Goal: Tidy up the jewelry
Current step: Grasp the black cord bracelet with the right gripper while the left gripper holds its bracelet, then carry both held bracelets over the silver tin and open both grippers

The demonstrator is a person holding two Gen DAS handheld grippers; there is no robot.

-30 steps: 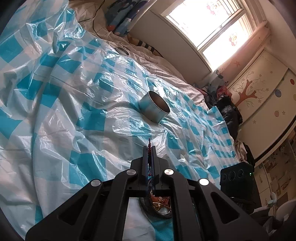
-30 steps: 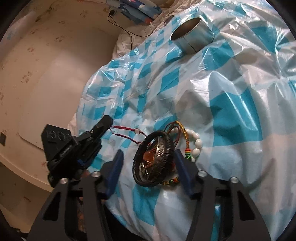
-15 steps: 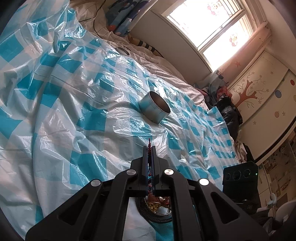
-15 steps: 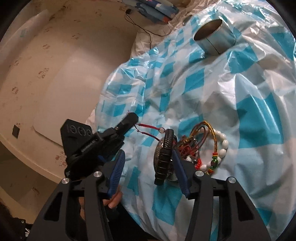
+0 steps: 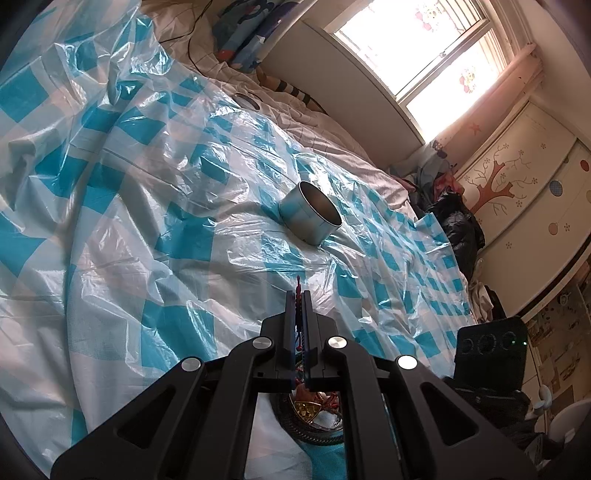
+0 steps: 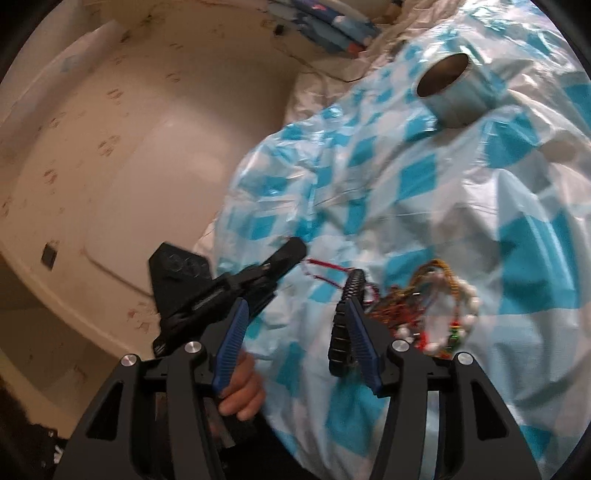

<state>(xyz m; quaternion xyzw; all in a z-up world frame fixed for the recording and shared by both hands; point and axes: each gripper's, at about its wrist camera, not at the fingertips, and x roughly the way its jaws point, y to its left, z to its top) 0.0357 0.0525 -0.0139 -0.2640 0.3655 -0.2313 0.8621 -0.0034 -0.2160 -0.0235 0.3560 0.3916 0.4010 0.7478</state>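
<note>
My left gripper (image 5: 299, 295) is shut on a red cord bracelet (image 5: 297, 286); it also shows in the right wrist view (image 6: 291, 253), with the red cord (image 6: 325, 266) running to a jewelry pile (image 6: 439, 299) of bead and string bracelets on the blue-checked plastic sheet (image 6: 406, 177). A black ribbed bangle (image 6: 345, 317) stands on edge against the inner face of my right gripper's right finger. My right gripper (image 6: 295, 328) is open. A round metal tin (image 5: 310, 214) stands open farther up the bed; it also shows in the right wrist view (image 6: 452, 90).
A tin lid (image 5: 248, 100) lies on the white quilt beyond the sheet. Pillows (image 5: 251, 33) lie by the window wall. A black bag and clothes (image 5: 458, 229) sit beside the bed. The bed edge and a pale wall (image 6: 110, 177) lie to the left.
My right gripper has moved forward and tilted, so the black bangle now stands on edge by its right finger. The left gripper still pinches the red cord in the same place.
</note>
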